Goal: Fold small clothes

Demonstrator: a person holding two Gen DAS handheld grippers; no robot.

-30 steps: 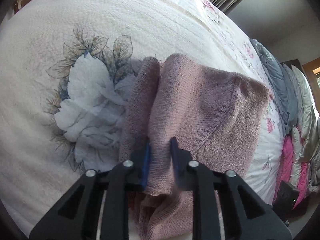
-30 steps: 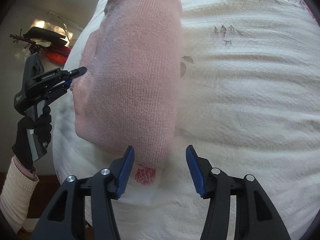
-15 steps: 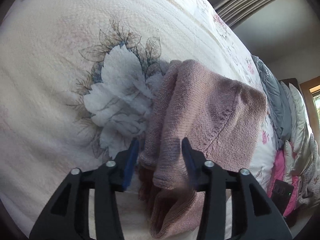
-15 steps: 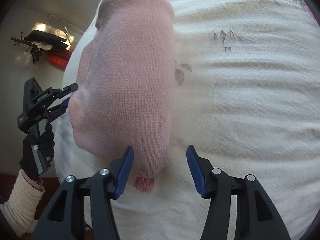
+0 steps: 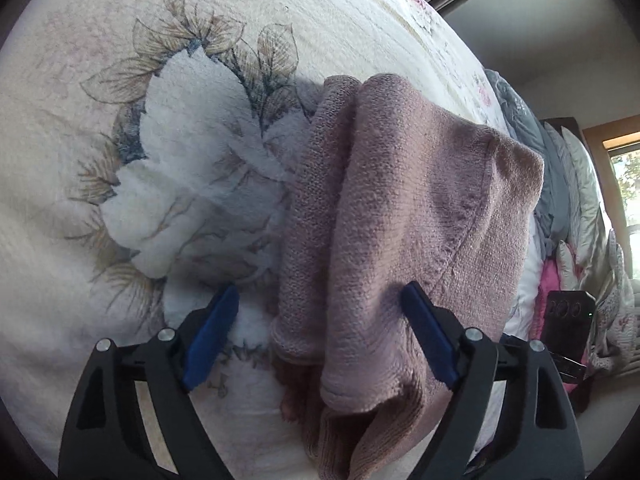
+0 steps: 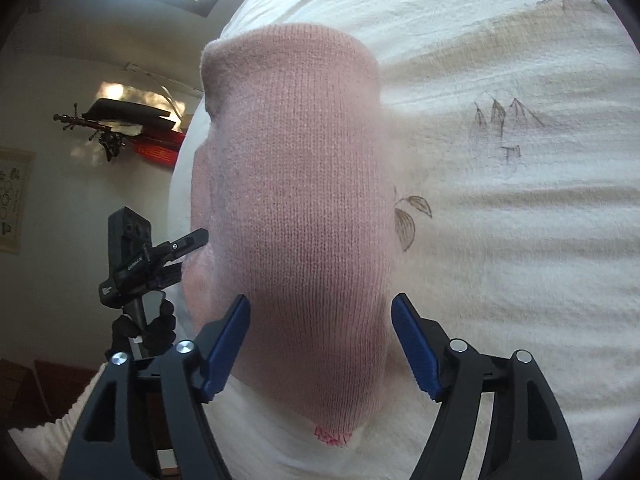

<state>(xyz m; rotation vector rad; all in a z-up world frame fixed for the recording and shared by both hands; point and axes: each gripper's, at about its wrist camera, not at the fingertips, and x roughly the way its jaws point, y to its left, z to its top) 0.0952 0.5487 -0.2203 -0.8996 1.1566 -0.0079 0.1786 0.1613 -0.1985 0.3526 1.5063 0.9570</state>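
A pink knitted garment (image 5: pixel 404 216) lies folded on a bed covered by a cream bedspread (image 5: pixel 120 240) with a large pale flower printed on it; in the left wrist view the garment lies in two thick lengthwise folds, with a ribbed edge nearest the camera.

The left tool (image 5: pixel 320 336) is wide open, its blue pads on either side of the near end of the garment; the right-hand pad (image 5: pixel 428 340) lies against the knit, the left-hand pad (image 5: pixel 210 336) stands apart from it over the bedspread; it grips nothing.

The right tool (image 6: pixel 320 344) is also spread wide, its blue pads flanking the other end of the garment (image 6: pixel 296 216); whether they touch the cloth I cannot tell, and nothing is pinched between them; a small red print on the bedspread (image 6: pixel 500 260) peeps out below the garment's edge.

In the right wrist view the left tool (image 6: pixel 176 256) shows at the garment's far left side, held by a gloved hand (image 6: pixel 148 328); pillows (image 5: pixel 576 200) are piled at the far end of the bed.
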